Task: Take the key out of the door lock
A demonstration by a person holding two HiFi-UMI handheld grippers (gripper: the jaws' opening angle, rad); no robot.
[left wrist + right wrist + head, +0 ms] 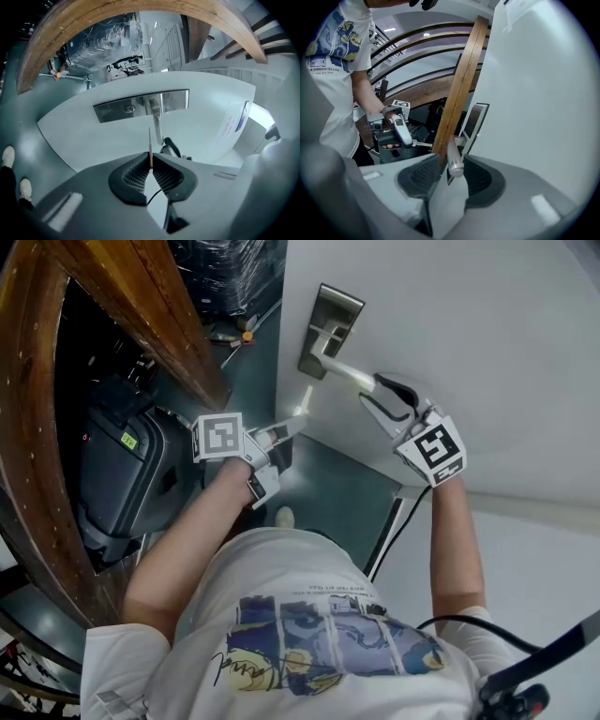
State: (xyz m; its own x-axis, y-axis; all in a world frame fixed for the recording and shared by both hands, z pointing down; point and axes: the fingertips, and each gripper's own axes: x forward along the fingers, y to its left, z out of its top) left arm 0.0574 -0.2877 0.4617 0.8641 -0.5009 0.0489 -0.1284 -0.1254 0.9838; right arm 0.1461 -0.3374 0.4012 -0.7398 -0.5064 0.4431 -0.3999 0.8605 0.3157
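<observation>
1 key (150, 140), left gripper (150, 165) pinches it edge-on

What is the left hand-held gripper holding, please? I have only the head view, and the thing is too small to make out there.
Observer: In its own view the left hand-held gripper is shut on the key, seen edge-on.
Operator: Is the key fully out?
Observer: Yes. The keyhole has nothing in it and stands well apart from the key's tip.
Operator: And the other side?
Observer: The right hand-held gripper is open, with the handle between its pads.
</observation>
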